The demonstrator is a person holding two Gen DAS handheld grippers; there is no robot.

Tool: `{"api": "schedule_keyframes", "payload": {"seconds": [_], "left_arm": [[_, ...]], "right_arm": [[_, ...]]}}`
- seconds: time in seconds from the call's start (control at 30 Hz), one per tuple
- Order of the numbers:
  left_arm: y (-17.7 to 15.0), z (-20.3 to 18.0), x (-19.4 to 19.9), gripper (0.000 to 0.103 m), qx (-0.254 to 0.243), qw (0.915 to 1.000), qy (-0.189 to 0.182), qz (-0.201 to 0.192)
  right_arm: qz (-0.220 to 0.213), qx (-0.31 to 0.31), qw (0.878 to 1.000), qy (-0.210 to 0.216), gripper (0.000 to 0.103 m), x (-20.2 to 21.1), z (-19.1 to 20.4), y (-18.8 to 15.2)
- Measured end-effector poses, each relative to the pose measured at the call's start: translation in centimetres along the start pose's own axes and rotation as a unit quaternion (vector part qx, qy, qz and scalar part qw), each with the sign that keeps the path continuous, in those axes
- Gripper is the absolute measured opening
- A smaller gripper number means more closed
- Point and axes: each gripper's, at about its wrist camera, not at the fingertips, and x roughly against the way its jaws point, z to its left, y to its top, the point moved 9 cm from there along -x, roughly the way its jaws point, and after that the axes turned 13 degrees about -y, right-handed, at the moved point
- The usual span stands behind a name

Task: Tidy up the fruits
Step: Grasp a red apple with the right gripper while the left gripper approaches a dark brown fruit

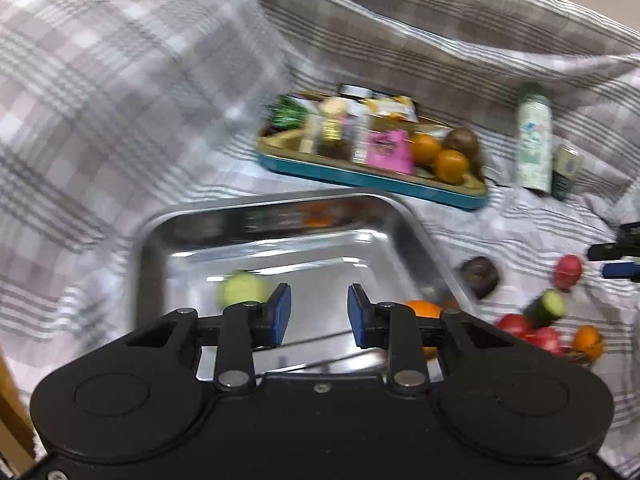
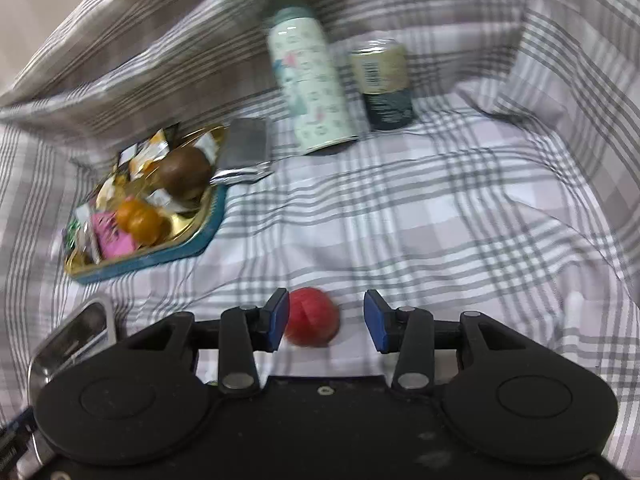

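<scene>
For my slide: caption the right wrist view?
Open right tool straddling a red fruit on the plaid cloth.

a plaid cloth (image 2: pixel 440 208) covered the surface. a tall pale patterned canister (image 2: pixel 310 80) stood just beside a shorter dark can (image 2: pixel 384 84). snack packets (image 1: pixel 390 148) lay in a teal-rimmed tin (image 1: pixel 360 178); a silver pouch (image 2: pixel 246 148) touched its far end.

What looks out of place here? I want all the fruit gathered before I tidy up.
Several fruits lie loose on the checked cloth beside the steel tray: a red fruit between the open right gripper fingers, and a cucumber piece.
</scene>
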Motion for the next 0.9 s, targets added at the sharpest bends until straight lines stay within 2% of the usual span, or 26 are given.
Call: {"api": "schedule_keyframes", "payload": {"seconds": [0.23,0.4,0.67,0.9], "left_arm": [[0.9,-8.1,-2.6,0.038,-0.068,0.9957,-0.062,0.012],[0.7,-11.3,-4.7,0.038,-0.085,0.9916,-0.09,0.038],[0.5,-12.5,-7.3,0.038,-0.085,0.9907,-0.085,0.064],[0.6,-11.3,-9.2,0.039,-0.078,0.9928,-0.051,0.075]], "right_arm": [[0.005,0.001,1.0,0.006,0.045,-0.4,0.2,0.0],[0.001,0.011,1.0,0.012,0.045,-0.2,0.8,-0.1],[0.002,0.017,1.0,0.02,0.045,-0.2,1.1,-0.1],[0.003,0.017,1.0,0.025,0.045,-0.2,1.1,0.0]]}}
